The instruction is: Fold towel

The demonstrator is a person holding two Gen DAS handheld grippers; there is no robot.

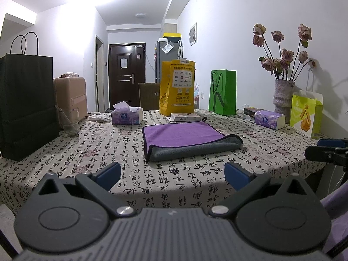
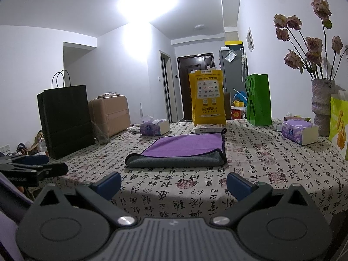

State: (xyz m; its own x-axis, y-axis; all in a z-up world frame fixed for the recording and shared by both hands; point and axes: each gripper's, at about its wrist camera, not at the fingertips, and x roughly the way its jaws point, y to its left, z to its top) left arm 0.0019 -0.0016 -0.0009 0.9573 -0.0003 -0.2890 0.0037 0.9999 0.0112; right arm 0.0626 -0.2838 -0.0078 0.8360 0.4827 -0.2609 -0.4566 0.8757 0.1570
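A purple towel point(image 1: 180, 134) with a grey underside lies folded on the calligraphy-print tablecloth point(image 1: 108, 152), its grey fold edge toward me. It also shows in the right wrist view point(image 2: 184, 146). My left gripper point(image 1: 173, 175) is open and empty, held back at the table's near edge, short of the towel. My right gripper point(image 2: 174, 183) is open and empty, also at the near edge. The right gripper shows at the right edge of the left wrist view point(image 1: 326, 150); the left gripper shows at the left edge of the right wrist view point(image 2: 32, 165).
A black paper bag point(image 1: 26, 106) and a glass point(image 1: 70, 121) stand at the left. Two tissue packs point(image 1: 127, 115) point(image 1: 269, 119), a yellow bag point(image 1: 177, 89), a small box point(image 1: 184, 117), a green bag point(image 1: 223, 92), a flower vase point(image 1: 282, 95) and a snack bag point(image 1: 306, 113) line the back and right.
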